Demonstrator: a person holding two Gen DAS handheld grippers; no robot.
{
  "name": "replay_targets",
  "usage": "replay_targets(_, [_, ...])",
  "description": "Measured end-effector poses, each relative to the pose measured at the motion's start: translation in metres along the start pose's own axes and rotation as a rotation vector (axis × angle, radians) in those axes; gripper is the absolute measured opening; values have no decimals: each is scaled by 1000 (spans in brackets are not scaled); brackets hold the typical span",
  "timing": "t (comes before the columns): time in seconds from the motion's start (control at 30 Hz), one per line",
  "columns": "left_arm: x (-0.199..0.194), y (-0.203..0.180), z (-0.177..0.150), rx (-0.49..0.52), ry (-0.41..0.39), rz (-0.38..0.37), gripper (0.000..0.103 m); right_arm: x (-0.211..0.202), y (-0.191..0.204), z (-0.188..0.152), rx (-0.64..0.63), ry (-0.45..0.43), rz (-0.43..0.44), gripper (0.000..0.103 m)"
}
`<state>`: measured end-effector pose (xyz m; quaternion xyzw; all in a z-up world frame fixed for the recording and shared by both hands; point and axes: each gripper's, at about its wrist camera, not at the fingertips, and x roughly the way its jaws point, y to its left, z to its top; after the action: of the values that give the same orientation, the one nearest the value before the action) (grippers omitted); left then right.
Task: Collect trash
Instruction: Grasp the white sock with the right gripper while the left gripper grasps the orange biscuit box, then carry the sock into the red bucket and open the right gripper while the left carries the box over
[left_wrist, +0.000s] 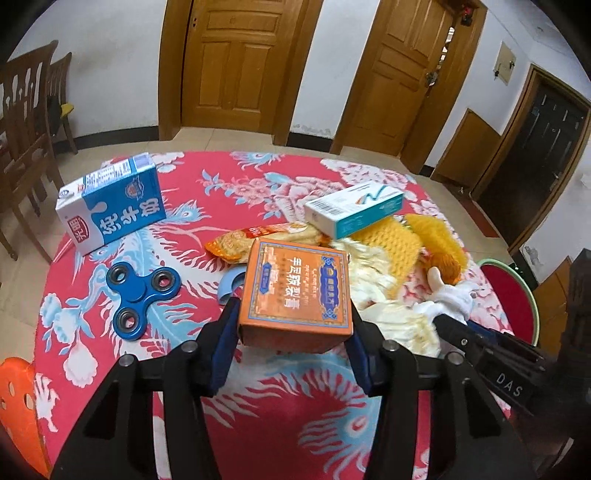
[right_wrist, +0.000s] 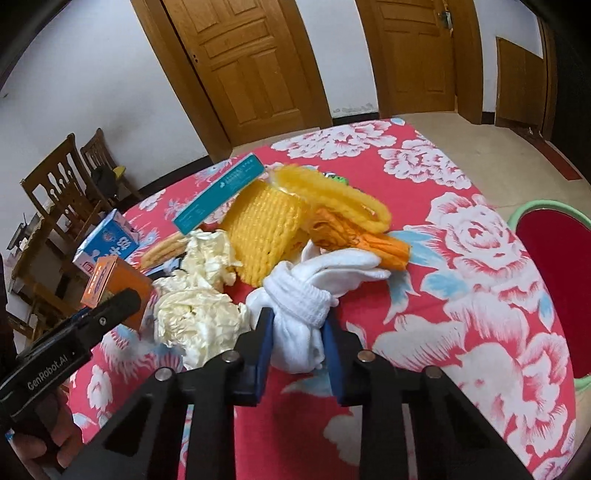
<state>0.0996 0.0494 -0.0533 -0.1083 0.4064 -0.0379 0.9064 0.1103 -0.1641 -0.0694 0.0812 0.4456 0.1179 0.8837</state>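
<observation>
My left gripper (left_wrist: 293, 325) is shut on an orange cardboard box (left_wrist: 297, 291), held just above the red flowered tablecloth (left_wrist: 295, 424); the box also shows in the right wrist view (right_wrist: 114, 282). My right gripper (right_wrist: 297, 325) is shut on a knotted white sock (right_wrist: 306, 299) at the near edge of a trash pile. The pile holds crumpled cream paper (right_wrist: 195, 317), yellow foam netting (right_wrist: 264, 229), an orange net (right_wrist: 354, 236), a teal-and-white box (left_wrist: 354, 208) and a snack wrapper (left_wrist: 258, 240).
A blue-and-white milk carton (left_wrist: 110, 205) lies at the table's left, a blue fidget spinner (left_wrist: 138, 293) beside it. A red basin with green rim (right_wrist: 557, 258) stands right of the table. Wooden chairs (left_wrist: 26, 122) are at the left; an orange stool (left_wrist: 18, 406) is near left.
</observation>
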Motion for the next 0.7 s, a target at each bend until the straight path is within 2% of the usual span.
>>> replay_targets(0.37, [-29,-27,-4,34,-26,-40,54,-64,-12,-12,19,-100,18,27])
replay_targets(0.7, [-40,-69,-7,104,-33,-86,54,-108,-53,-18,101,-173,-39,27])
